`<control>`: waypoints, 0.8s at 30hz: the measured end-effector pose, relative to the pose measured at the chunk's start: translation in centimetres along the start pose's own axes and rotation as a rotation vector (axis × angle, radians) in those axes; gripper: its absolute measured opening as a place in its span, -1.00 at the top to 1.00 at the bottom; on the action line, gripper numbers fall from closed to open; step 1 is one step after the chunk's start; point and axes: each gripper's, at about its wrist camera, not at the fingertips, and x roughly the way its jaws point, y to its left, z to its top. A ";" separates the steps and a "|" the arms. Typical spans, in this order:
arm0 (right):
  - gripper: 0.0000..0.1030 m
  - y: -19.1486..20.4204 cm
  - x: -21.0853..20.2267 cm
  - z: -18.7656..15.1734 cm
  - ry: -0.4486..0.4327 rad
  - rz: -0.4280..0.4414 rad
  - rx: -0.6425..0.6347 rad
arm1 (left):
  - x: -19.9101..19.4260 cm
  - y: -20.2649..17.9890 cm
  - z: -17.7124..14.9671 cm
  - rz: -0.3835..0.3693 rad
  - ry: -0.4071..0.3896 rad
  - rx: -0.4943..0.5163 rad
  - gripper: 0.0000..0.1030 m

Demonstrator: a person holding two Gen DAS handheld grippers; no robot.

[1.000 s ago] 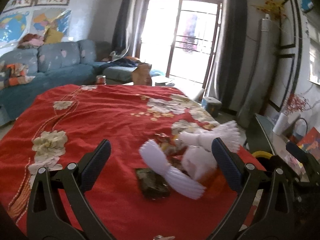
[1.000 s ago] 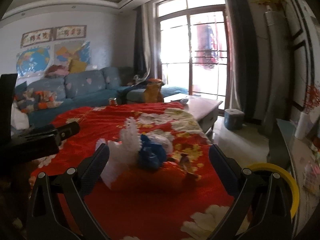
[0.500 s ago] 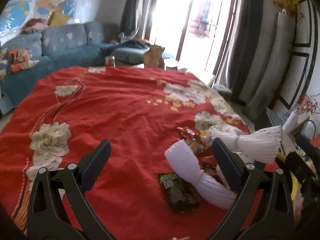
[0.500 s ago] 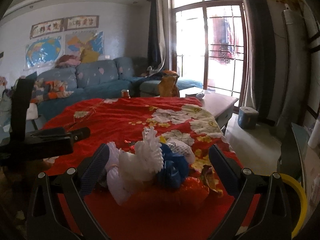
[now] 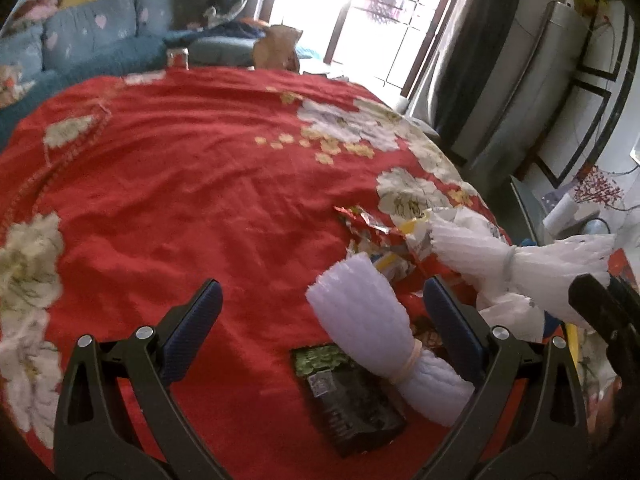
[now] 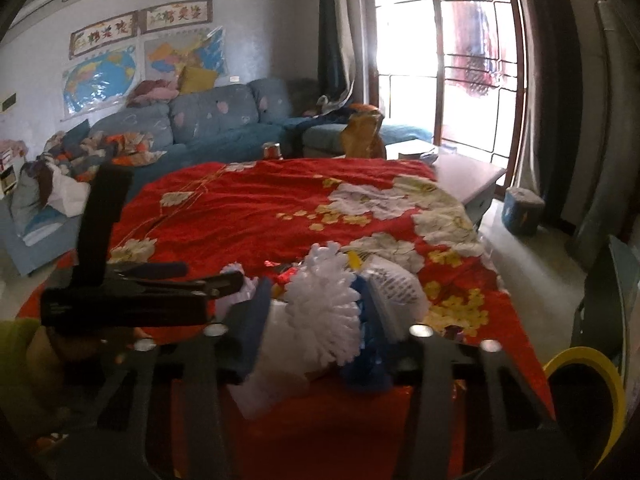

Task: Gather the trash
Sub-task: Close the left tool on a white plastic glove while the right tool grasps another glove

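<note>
Red flowered tablecloth (image 5: 168, 208) fills both views; its near edge is cut off. Trash pile (image 5: 404, 240) sits at the cloth's right edge: torn wrappers blurred, hard to sort. Left gripper (image 5: 320, 312) is released, jaws wide apart, over a white foam net (image 5: 360, 320) lying on a dark snack packet (image 5: 352, 396). Right gripper (image 6: 316, 316) has just been closing and is clenched on another white foam net (image 6: 324, 312); something blue (image 6: 368, 360) behind it is half hidden. Yellow bin rim (image 6: 584, 364) is cut off at the right.
</note>
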 end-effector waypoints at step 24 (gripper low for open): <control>0.66 -2.3 -4.0 0.3 -0.127 0.028 0.136 | -2.1 -1.6 -0.6 -0.093 -0.033 0.010 0.51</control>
